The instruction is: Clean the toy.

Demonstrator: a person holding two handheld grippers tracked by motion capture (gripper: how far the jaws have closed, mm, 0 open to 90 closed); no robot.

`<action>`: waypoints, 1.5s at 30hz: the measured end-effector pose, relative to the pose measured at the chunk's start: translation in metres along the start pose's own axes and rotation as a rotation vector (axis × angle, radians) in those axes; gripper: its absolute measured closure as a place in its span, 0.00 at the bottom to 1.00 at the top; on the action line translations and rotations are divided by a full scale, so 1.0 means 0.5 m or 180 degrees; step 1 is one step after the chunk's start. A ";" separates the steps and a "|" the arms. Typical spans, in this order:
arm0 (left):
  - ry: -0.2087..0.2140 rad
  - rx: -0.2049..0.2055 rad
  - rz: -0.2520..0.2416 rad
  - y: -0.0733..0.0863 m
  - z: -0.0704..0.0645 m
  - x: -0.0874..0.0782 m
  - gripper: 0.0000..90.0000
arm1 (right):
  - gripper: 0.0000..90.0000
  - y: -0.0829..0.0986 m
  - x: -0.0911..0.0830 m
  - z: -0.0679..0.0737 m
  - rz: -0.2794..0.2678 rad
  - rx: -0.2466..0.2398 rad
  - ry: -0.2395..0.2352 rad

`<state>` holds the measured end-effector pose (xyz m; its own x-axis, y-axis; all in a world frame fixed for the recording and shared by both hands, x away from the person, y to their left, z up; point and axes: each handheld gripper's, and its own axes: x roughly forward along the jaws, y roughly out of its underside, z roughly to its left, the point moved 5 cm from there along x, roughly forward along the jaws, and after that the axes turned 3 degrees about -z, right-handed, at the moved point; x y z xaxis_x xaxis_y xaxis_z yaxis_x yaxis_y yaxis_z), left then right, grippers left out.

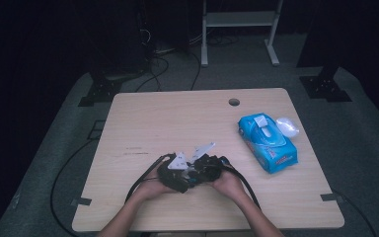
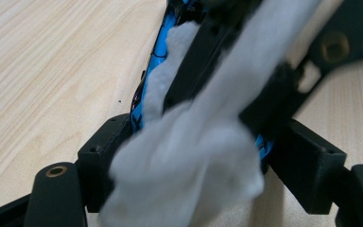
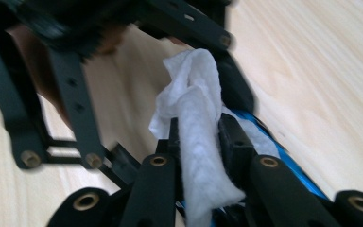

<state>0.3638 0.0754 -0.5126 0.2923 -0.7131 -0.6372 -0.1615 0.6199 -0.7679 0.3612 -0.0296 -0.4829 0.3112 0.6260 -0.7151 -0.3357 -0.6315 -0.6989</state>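
Note:
A crumpled white wipe [image 2: 189, 161] is stretched between my two grippers, which meet nose to nose over the front middle of the wooden table [image 1: 168, 118]. My left gripper [image 2: 189, 137] is shut on one end of the wipe, with blue lining showing beside its jaws. My right gripper [image 3: 198, 137] is shut on the other end of the wipe [image 3: 194, 94]. In the high view both hands hold the left gripper [image 1: 180, 175] and right gripper [image 1: 205, 170] close together. The wipe is hidden between them there.
A blue wipe packet [image 1: 266, 142] lies at the table's right side with its flap lifted, and a whitish lump [image 1: 287, 126] sits just behind it. A cable hole [image 1: 234, 102] is near the far edge. Black cables trail off the front.

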 end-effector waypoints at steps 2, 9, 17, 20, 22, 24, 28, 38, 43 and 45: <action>0.0001 0.0005 0.0004 0.000 0.000 0.000 0.28 | 0.88 0.005 -0.013 -0.013 -0.0043 0.0039 0.0113; 0.0008 -0.0008 0.0003 0.000 0.001 0.001 0.28 | 0.89 0.014 -0.013 -0.058 -0.0232 0.0468 0.0205; 0.0006 0.0002 0.0000 0.000 0.001 0.000 0.28 | 0.89 0.025 -0.027 -0.088 -0.0163 0.0525 0.0322; 0.0004 -0.0002 -0.0006 0.000 0.001 0.000 0.28 | 0.89 0.048 -0.055 -0.120 -0.0103 0.0612 0.0465; 0.0007 0.0001 -0.0012 0.000 0.001 0.001 0.28 | 0.89 0.056 -0.071 -0.125 -0.0140 0.0651 0.0449; 0.0010 0.0006 0.0000 0.000 0.001 0.000 0.28 | 0.89 0.057 -0.085 -0.124 -0.0155 0.0591 0.0477; 0.0008 0.0006 0.0002 0.000 0.001 0.000 0.28 | 0.89 0.067 -0.121 -0.117 -0.0107 0.0483 0.0485; 0.0011 0.0000 0.0005 0.000 0.001 0.000 0.28 | 0.89 0.093 -0.136 -0.068 0.0137 0.0331 0.0125; 0.0009 0.0000 0.0012 0.000 0.001 0.000 0.28 | 0.89 0.068 -0.092 -0.033 0.0060 0.0245 -0.0089; 0.0012 0.0000 0.0008 0.000 0.001 0.000 0.28 | 0.89 0.057 -0.077 -0.018 0.0077 0.0163 -0.0110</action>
<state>0.3642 0.0757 -0.5128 0.2882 -0.7129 -0.6393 -0.1623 0.6216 -0.7663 0.3475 -0.0758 -0.4757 0.2717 0.6268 -0.7303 -0.3880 -0.6230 -0.6791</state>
